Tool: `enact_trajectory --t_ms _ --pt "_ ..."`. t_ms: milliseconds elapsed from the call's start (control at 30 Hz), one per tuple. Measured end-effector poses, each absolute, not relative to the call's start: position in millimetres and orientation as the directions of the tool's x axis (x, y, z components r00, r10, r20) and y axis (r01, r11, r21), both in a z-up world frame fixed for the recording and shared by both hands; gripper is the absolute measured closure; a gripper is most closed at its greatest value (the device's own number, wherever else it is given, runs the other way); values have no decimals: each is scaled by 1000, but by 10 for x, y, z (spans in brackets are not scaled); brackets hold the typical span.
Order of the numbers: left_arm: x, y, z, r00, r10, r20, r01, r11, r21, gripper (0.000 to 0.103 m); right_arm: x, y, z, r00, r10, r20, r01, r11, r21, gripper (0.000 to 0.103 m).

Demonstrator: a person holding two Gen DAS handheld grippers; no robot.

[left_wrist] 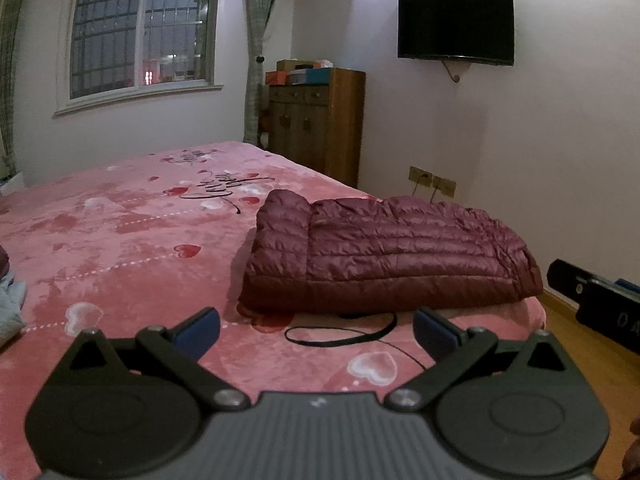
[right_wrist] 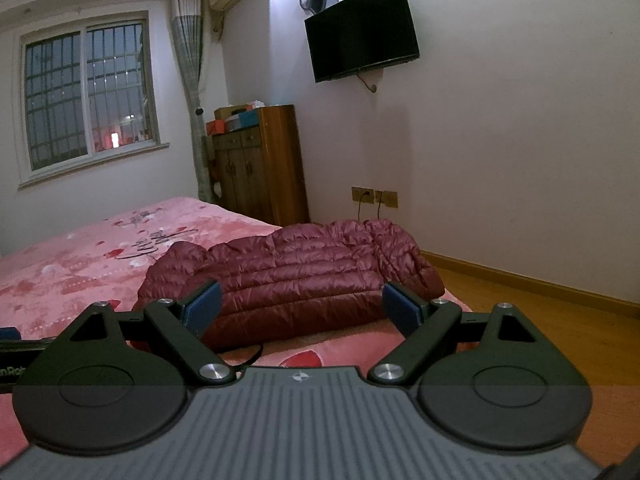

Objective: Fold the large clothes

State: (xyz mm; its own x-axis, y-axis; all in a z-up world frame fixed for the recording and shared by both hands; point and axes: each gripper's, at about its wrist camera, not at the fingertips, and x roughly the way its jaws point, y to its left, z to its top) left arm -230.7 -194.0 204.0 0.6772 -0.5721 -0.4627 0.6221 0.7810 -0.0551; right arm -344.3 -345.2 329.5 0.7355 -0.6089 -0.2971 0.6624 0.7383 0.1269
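Observation:
A dark red quilted down jacket [left_wrist: 384,252] lies folded into a flat bundle on the pink heart-print bed [left_wrist: 132,240], near the bed's right corner. It also shows in the right wrist view [right_wrist: 296,276]. My left gripper [left_wrist: 316,330] is open and empty, held above the bed just in front of the jacket. My right gripper [right_wrist: 302,308] is open and empty, also just short of the jacket's near edge. The right gripper's body shows at the right edge of the left wrist view [left_wrist: 596,300].
A black cord loop [left_wrist: 340,334] lies on the bed in front of the jacket. Light clothing [left_wrist: 10,304] sits at the bed's left edge. A wooden cabinet [left_wrist: 320,124] stands by the wall, a TV [left_wrist: 456,22] hangs above, and wooden floor [right_wrist: 540,316] lies right of the bed.

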Motion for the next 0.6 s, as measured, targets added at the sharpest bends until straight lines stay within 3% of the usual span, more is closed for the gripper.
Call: enact_trajectory --t_ms 600 --pt "-2316 -2014 1999 668 -583 -463 632 773 -62 1 -3331 -3524 3273 732 -607 -310 666 734 134 0"
